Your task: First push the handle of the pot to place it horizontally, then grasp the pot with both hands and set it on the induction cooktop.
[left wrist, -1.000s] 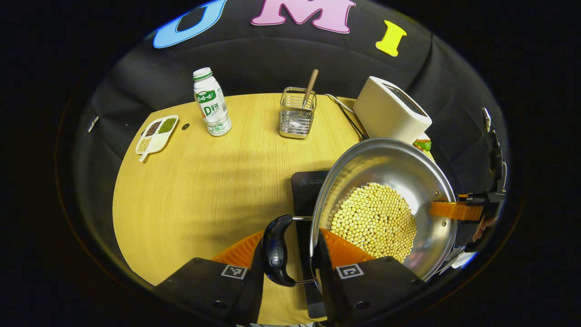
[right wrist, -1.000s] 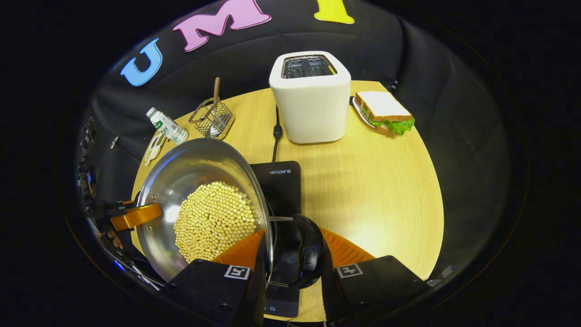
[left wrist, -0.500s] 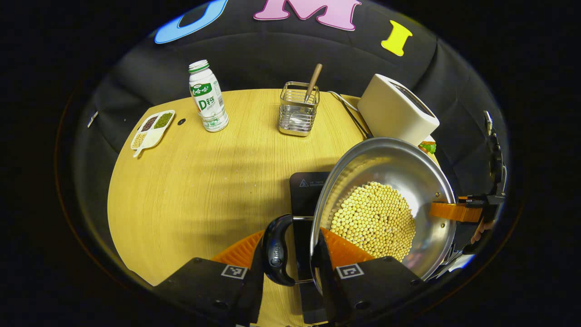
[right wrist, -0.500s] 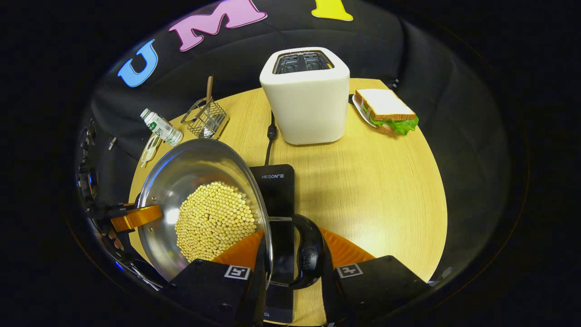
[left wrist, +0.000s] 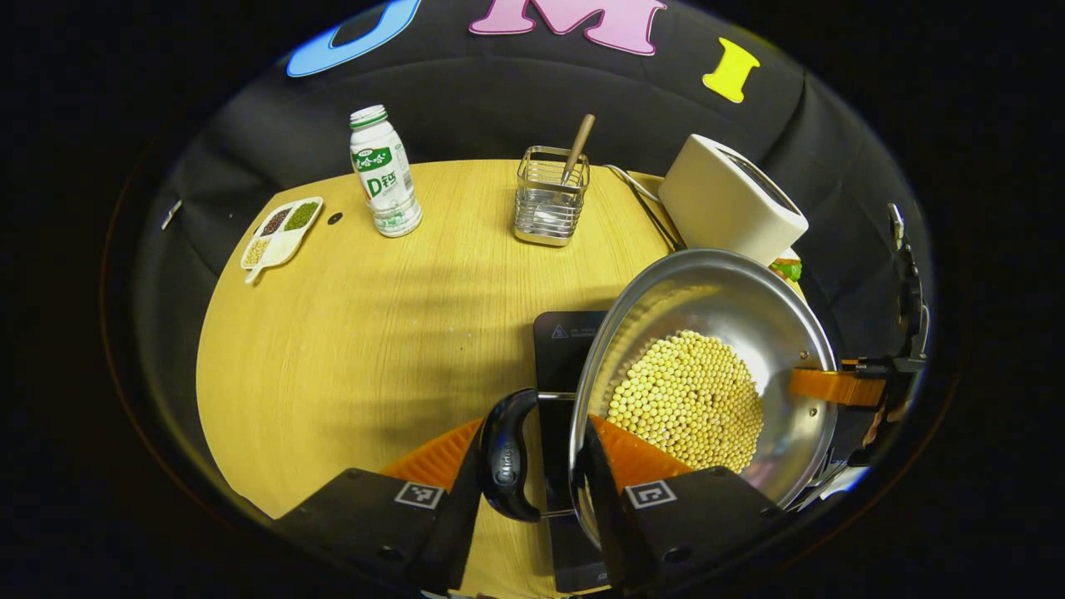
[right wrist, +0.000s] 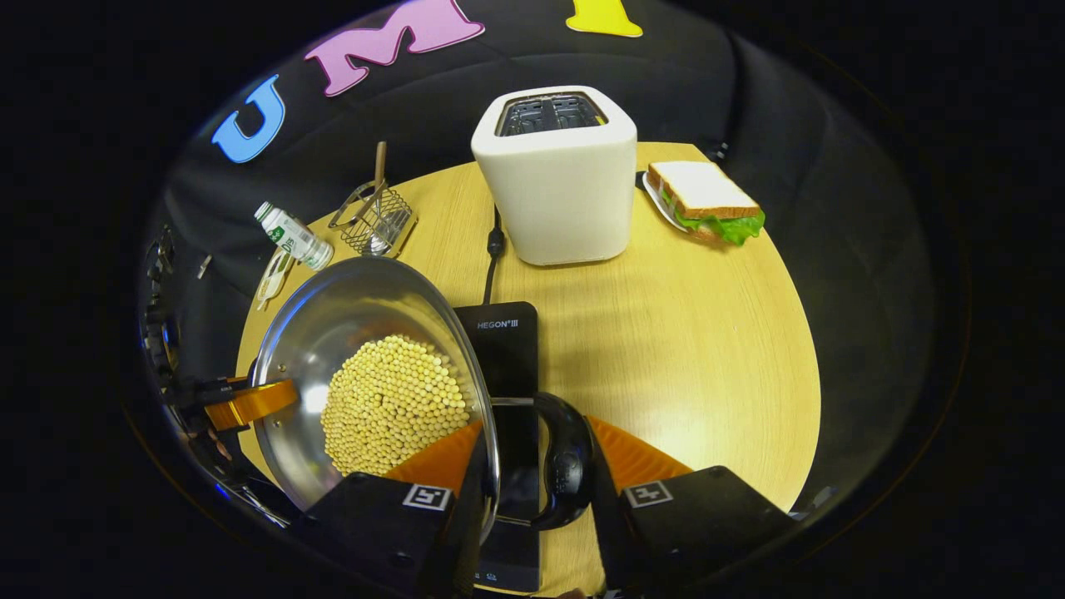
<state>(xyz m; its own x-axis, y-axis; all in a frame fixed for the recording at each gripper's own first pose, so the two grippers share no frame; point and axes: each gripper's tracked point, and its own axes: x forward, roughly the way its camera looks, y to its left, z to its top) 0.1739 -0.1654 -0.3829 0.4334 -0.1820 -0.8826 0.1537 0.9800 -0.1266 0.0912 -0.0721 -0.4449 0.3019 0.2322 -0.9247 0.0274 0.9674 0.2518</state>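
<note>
Here both grippers, left [left wrist: 532, 453] and right [right wrist: 532, 453], clamp the pot [left wrist: 715, 308] by its handles [left wrist: 505, 456], the cooktop [right wrist: 507, 349] just ahead of the jaws.

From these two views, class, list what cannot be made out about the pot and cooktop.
1. Pot base touching the cooktop or not: left gripper view, bowl hides it.
2. Cooktop's cooking zone: right gripper view, pot covers it.
3. Sandwich: left gripper view, toaster and pot hide most.
</note>
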